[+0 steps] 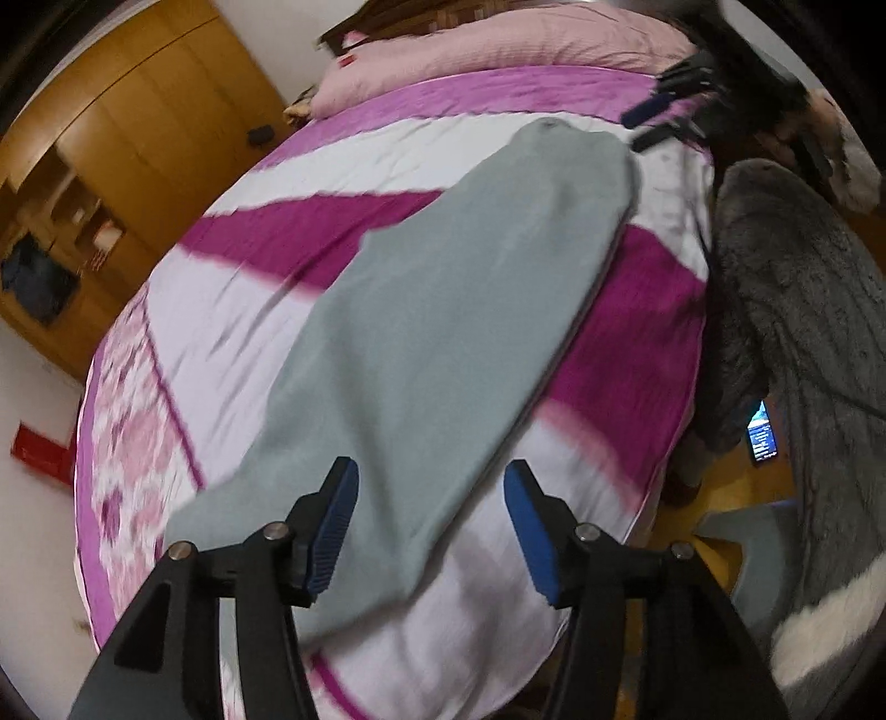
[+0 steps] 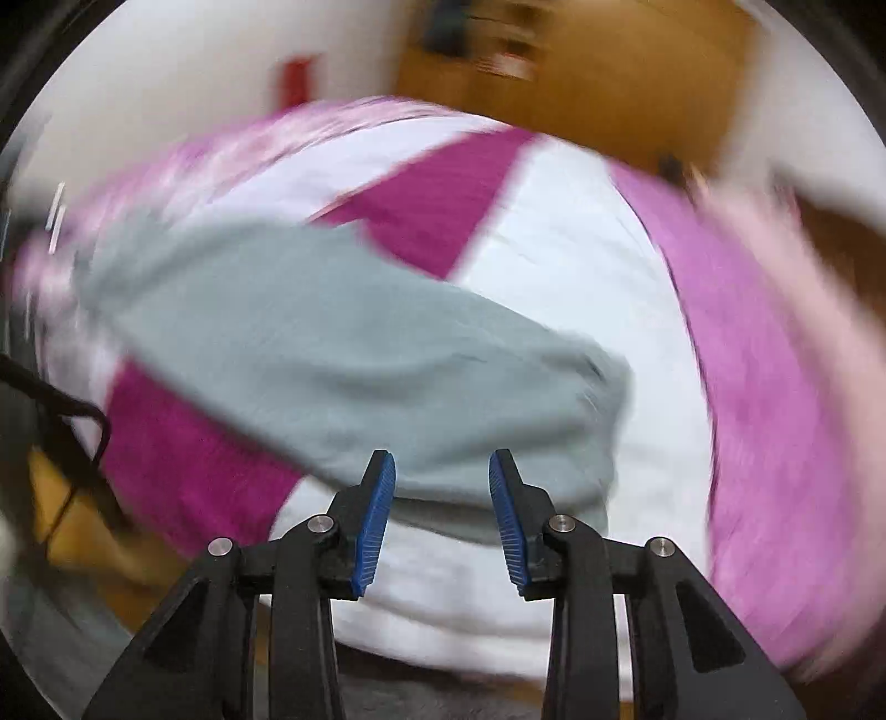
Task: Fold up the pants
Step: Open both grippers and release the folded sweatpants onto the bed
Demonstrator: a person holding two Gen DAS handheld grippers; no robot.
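Grey-green pants (image 1: pixel 443 310) lie folded lengthwise on a pink, magenta and white bedspread (image 1: pixel 232 299). My left gripper (image 1: pixel 429 482) is open and empty, just above the near leg end. In the left wrist view the right gripper (image 1: pixel 650 124) shows at the far end, beside the waist. In the blurred right wrist view the pants (image 2: pixel 354 360) stretch away to the left, and my right gripper (image 2: pixel 443 471) is open and empty over the near waist edge.
A pink pillow (image 1: pixel 487 50) lies at the head of the bed. A wooden wardrobe (image 1: pixel 111 138) stands at the left. The person's grey fleece coat (image 1: pixel 803 310) is at the right edge, with a lit phone (image 1: pixel 763 435) below it.
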